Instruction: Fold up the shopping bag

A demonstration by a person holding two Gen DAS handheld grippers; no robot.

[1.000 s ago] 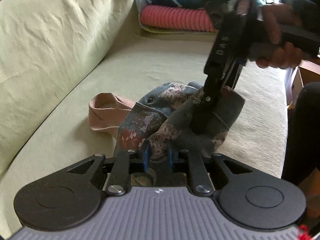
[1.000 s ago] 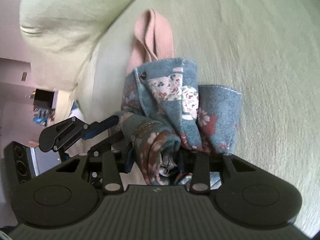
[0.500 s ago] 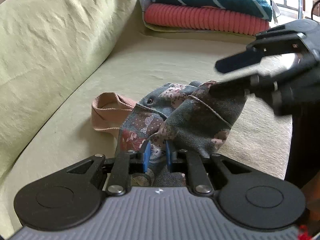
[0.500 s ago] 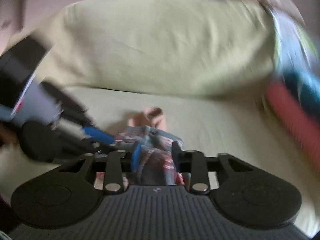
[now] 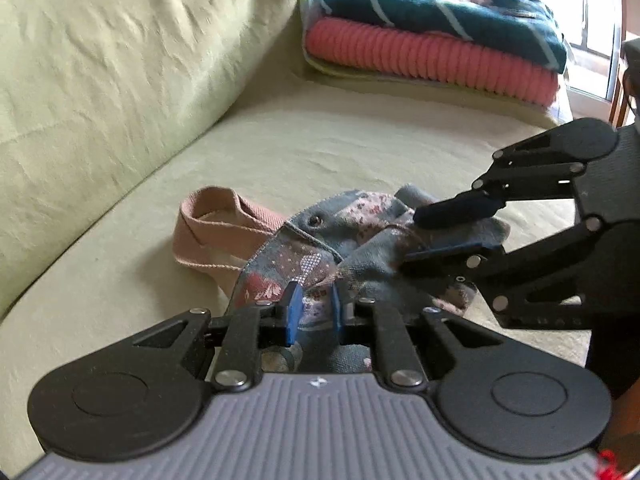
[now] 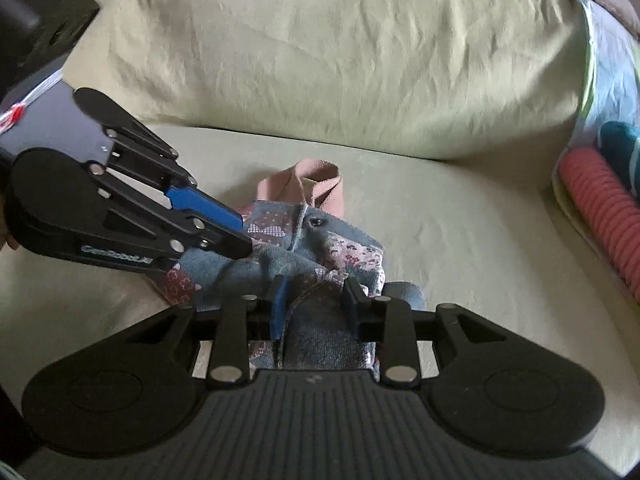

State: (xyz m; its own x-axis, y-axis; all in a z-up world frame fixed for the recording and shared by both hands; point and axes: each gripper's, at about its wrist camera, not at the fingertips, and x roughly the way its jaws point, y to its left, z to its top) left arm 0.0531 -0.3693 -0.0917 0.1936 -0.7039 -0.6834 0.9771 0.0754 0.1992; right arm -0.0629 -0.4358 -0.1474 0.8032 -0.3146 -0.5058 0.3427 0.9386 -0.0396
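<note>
While the shopping bag (image 5: 360, 240) sits bunched on the green sofa seat (image 5: 280, 152), both grippers are on it. Left gripper (image 5: 313, 308): jaws narrowed onto a fold at the near edge. Right gripper (image 6: 314, 300): jaws partly open with a fold of fabric between them; can't tell if it's pinched. Pink handle (image 5: 212, 224) lies flat toward the backrest. Folded blankets (image 5: 432, 52) stacked at the far end.

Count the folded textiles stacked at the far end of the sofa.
2 clearly: a coral ribbed one at the bottom and a teal striped one on top. More fabric above and beneath is cut off or blurred, so others may be there.
</note>
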